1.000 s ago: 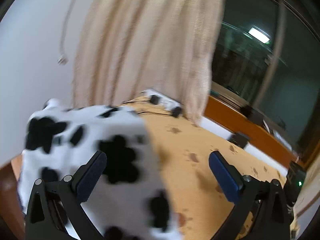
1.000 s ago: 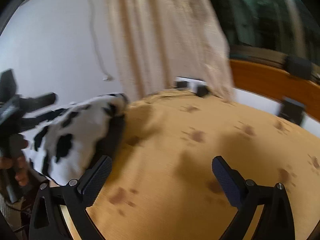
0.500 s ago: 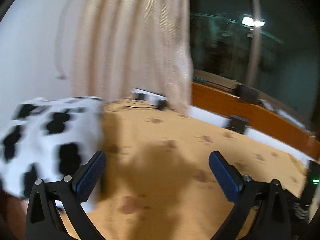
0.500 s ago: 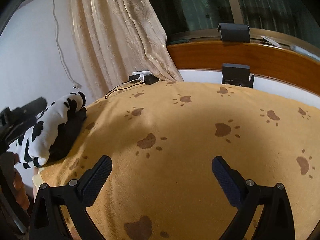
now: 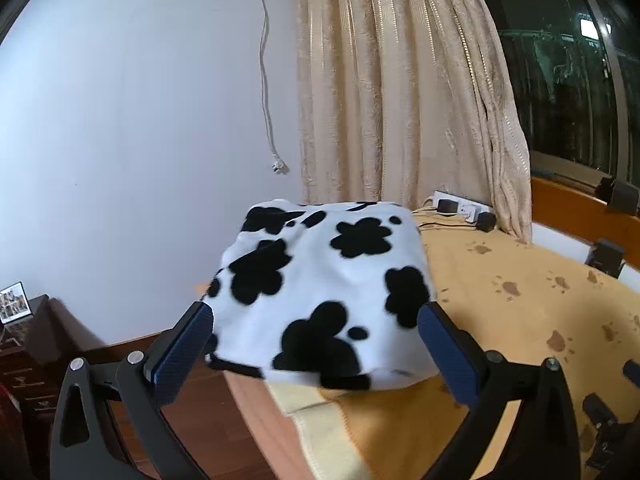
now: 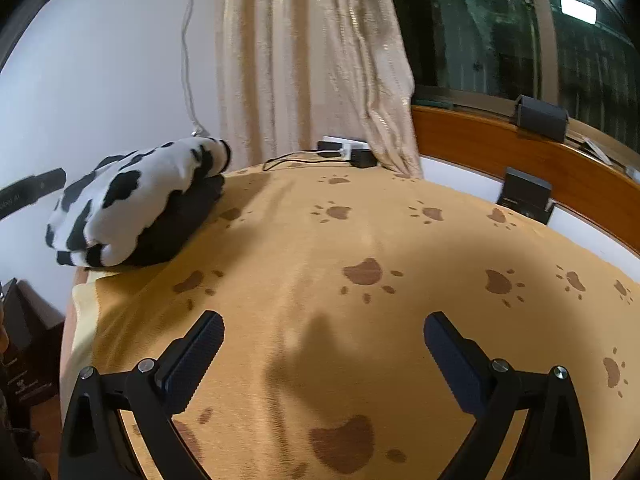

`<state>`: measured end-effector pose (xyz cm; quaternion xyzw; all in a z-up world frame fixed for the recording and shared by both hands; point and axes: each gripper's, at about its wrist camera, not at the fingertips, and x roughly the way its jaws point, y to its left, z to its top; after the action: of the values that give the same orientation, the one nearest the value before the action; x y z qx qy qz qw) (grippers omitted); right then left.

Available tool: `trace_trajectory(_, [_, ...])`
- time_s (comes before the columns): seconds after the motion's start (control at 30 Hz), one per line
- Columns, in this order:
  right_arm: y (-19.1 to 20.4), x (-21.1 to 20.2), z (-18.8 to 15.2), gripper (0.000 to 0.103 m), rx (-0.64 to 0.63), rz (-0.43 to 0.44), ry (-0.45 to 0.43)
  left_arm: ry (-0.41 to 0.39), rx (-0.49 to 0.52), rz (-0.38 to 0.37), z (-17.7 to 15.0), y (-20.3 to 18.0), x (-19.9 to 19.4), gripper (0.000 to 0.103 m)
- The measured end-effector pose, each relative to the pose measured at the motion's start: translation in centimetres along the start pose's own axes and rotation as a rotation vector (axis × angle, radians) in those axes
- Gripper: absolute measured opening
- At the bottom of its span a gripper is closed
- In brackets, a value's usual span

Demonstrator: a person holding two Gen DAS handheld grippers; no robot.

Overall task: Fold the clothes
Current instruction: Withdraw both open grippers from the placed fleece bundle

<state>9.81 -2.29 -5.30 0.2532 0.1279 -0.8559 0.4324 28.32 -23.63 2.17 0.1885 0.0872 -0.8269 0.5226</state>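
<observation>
A folded white garment with black cow spots [image 5: 328,288] lies at the near left corner of the bed, on top of a dark folded piece [image 6: 180,220]. In the right wrist view the same cow-print garment [image 6: 136,200] sits at the far left. My left gripper [image 5: 316,340] is open, its blue-padded fingers [image 5: 184,352] standing either side of the garment's near edge; whether they touch it I cannot tell. My right gripper [image 6: 324,356] is open above the orange paw-print blanket [image 6: 360,240], holding nothing.
A beige curtain [image 5: 400,92] hangs behind the bed beside a dark window [image 6: 520,40]. A power strip with chargers [image 6: 344,152] lies at the bed's far edge. A wooden ledge [image 6: 500,152] carries small black devices. A dark cabinet [image 5: 28,344] stands at left on the wooden floor.
My left gripper swung back to the left and now faces the cow-print garment squarely. The right gripper's view shifted slightly, still over the blanket.
</observation>
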Motion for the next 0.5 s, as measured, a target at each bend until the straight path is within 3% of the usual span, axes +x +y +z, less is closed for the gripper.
trace_trajectory(0.2, [1.3, 0.0, 1.3, 0.102, -0.014, 0.075, 0.026, 0.045, -0.026, -0.045, -0.3, 1.0, 0.4, 0.103])
trace_trajectory(0.3, [3.1, -0.6, 3.0, 0.102, -0.065, 0.086, -0.007, 0.044, -0.053, -0.064, -0.1, 1.6, 0.4, 0.103])
trace_trajectory(0.5, [8.2, -1.3, 4.4, 0.102, -0.224, 0.105, -0.069, 0.035, -0.035, -0.011, 0.0, 2.0, 0.8, 0.103])
